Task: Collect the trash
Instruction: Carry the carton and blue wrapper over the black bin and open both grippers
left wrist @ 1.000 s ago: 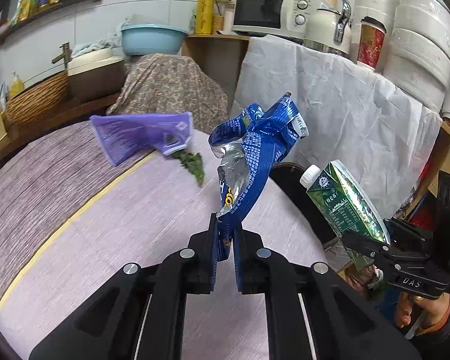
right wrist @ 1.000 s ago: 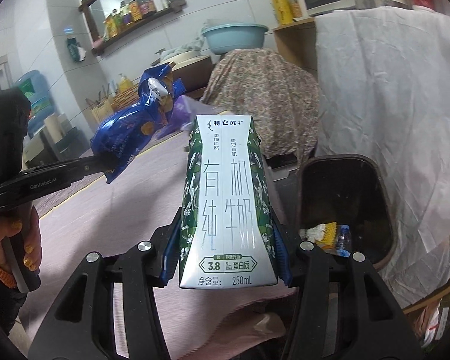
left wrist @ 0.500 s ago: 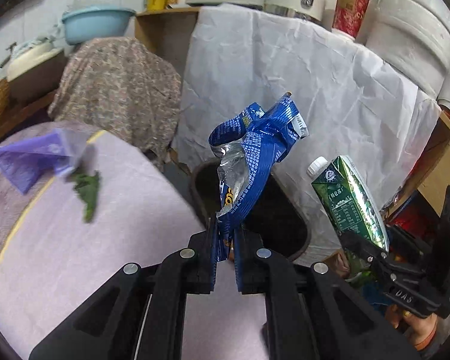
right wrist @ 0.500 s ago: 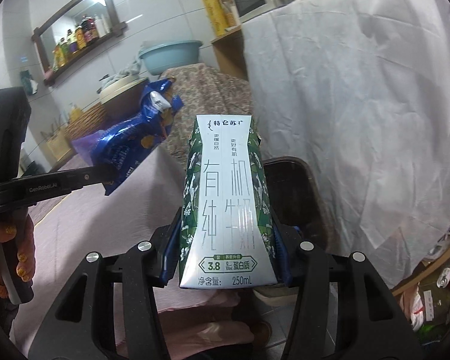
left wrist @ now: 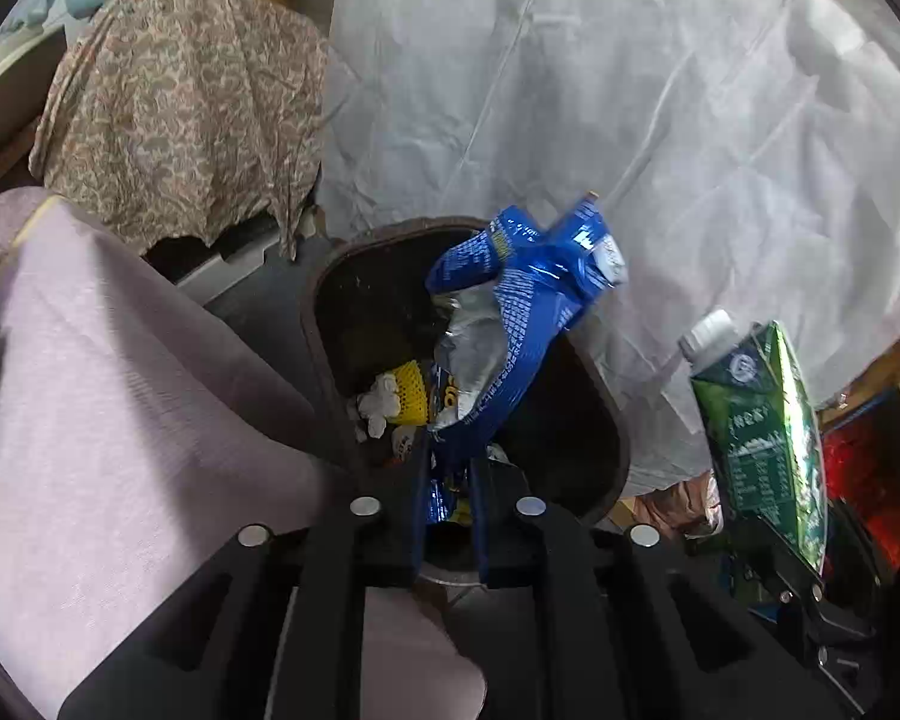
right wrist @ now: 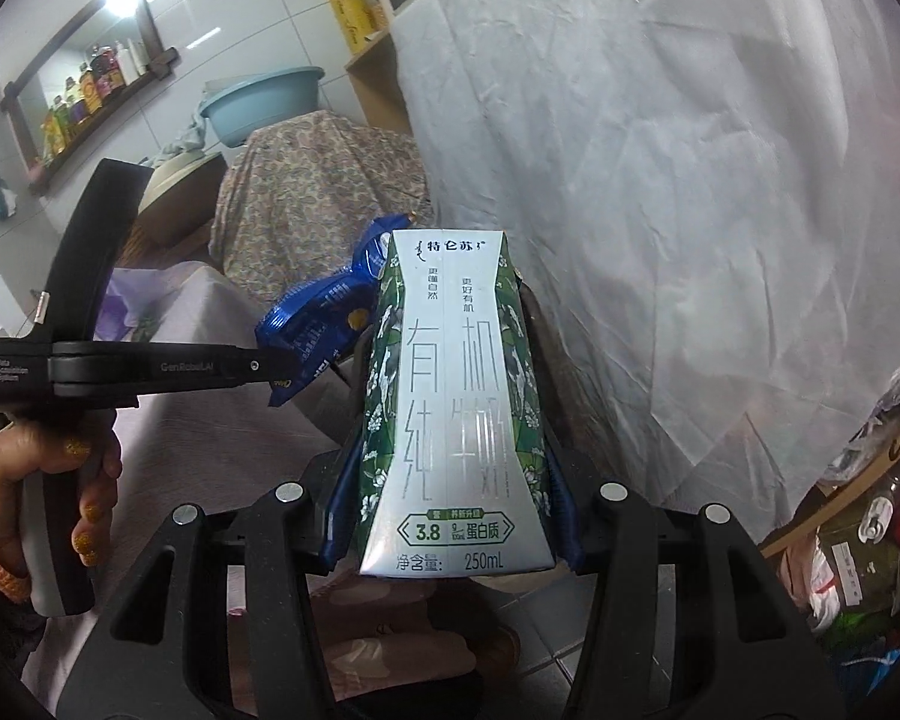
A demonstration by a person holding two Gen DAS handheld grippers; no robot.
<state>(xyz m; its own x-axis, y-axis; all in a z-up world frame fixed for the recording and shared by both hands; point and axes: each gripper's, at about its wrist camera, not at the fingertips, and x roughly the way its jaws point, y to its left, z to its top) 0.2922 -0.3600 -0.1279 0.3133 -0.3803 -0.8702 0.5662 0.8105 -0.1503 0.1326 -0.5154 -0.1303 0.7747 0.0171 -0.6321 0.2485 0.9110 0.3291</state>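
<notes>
The left gripper (left wrist: 448, 468), jaws just easing apart, holds the blue wrapper (left wrist: 510, 324) over the bin (left wrist: 606, 420); next, open fully. At 3 o'clock, the right gripper (right wrist: 450, 516) clamps the milk carton (right wrist: 456, 420)

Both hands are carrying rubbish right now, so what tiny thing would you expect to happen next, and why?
Probably the left tool opens wider and drops the blue wrapper. The wrapper already hangs over the open bin, which holds other rubbish, and the jaws have just been opening with the wrapper between them. The milk carton sits off to the side in the right tool.
</notes>
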